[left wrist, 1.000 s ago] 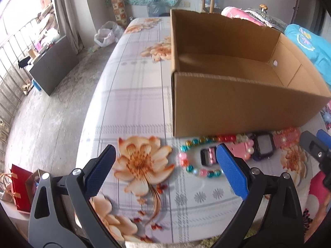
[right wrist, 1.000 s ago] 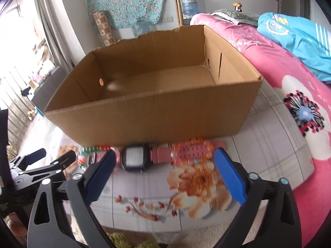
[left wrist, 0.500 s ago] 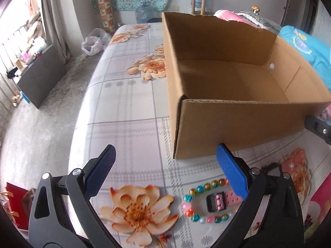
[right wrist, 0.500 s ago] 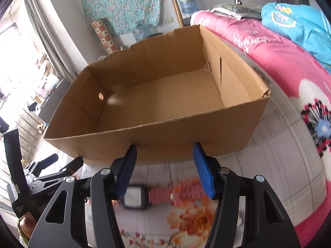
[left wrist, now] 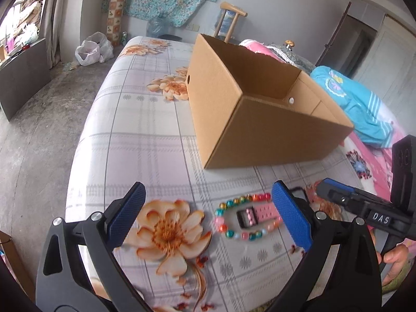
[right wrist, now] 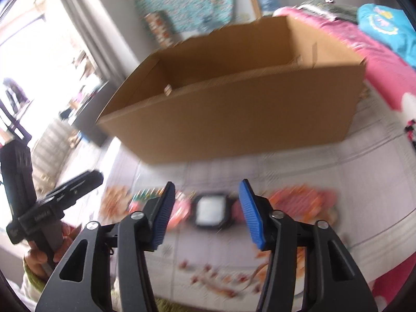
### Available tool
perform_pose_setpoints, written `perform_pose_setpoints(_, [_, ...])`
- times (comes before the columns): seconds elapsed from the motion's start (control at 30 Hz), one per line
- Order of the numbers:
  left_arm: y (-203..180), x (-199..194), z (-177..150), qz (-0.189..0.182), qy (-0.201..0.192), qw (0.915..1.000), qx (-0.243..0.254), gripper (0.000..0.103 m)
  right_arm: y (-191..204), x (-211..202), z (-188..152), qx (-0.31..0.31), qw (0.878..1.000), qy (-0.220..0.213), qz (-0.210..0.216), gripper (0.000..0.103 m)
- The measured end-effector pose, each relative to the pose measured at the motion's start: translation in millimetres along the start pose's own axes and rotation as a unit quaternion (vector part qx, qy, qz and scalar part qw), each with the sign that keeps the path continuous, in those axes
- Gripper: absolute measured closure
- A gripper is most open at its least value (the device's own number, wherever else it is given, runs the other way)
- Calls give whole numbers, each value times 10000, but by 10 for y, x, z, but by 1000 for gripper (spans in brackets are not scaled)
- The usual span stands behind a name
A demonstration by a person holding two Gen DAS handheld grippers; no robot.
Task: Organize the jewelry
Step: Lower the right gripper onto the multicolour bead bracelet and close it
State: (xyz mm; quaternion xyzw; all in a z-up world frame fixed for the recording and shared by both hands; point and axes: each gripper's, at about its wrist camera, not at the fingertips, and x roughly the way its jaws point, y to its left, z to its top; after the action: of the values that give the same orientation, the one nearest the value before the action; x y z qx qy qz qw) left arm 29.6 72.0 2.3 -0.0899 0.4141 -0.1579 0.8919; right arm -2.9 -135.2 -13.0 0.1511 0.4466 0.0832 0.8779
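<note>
**Two claws above the jewelry in front of one box**

Where lettering can be read at all, only "DAS" is made out, printed on the body of the right claw as seen from the left wrist. One cardboard box is counted on the bed sheet, beyond both claws. One beaded bracelet and one pink watch strap are seen between the fingers of the left claw, nearer its right finger. That claw is held wide apart, with nothing touched. One dark-cased watch, blurred, lies between the fingers of the right claw, whose jaws are closing but are not yet pressed on it. A hand is seen gripping the left claw's handle.
</note>
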Motion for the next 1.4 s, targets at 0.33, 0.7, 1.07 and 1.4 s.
perform_pose_setpoints(0.33, [-334,137,-205,169,262,9960,836,36,246,158,-106,-281,9988,306,273,73])
perform_pose_setpoints(0.7, [-385,446,-278,712,824,9882,1075,77,187,52,-233,-198,9992,244,253,73])
perform_pose_setpoints(1.07, [-291,266,-348,586,900,9887,1049,94,164,-117,-329,-350,9986,214,329,73])
perform_pose_setpoints(1.4, [-180,173,-429,526,965,9894,949,94,350,137,-217,-633,9967,442,239,75])
